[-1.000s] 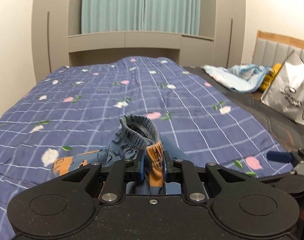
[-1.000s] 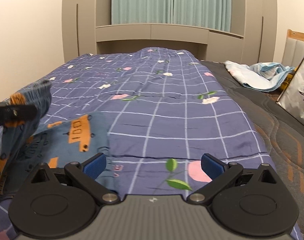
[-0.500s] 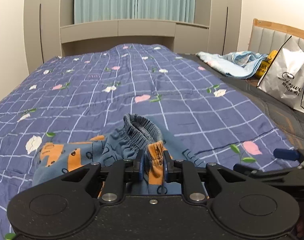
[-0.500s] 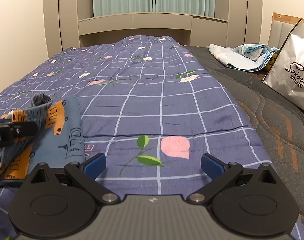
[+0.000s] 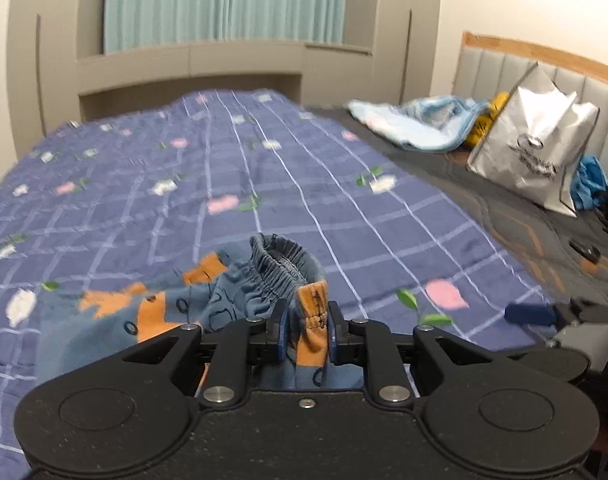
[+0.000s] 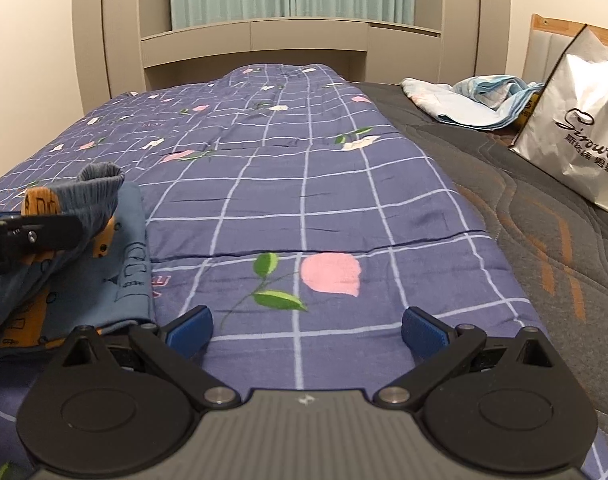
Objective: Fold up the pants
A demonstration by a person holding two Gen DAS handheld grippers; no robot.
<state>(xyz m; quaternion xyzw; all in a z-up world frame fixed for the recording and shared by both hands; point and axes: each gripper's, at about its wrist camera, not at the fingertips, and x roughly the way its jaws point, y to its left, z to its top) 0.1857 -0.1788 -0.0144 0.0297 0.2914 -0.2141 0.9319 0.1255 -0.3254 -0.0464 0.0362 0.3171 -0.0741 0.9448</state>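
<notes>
Gathered elastic waistband [image 5: 281, 266], soft printed pants [image 5: 115, 320].

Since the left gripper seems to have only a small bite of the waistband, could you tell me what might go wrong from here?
1. The left gripper pinches just a narrow orange bit of the pants at the waistband, so a tug may pull it free.
2. The right gripper is open over bare quilt; closing there might grab quilt instead.
3. The pants lie bunched, so a fold may come out crooked.

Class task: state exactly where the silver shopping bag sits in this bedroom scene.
In both wrist views the silver shopping bag stands at far right on the dark mattress, against the headboard, beside the crumpled light-blue cloth.
</notes>
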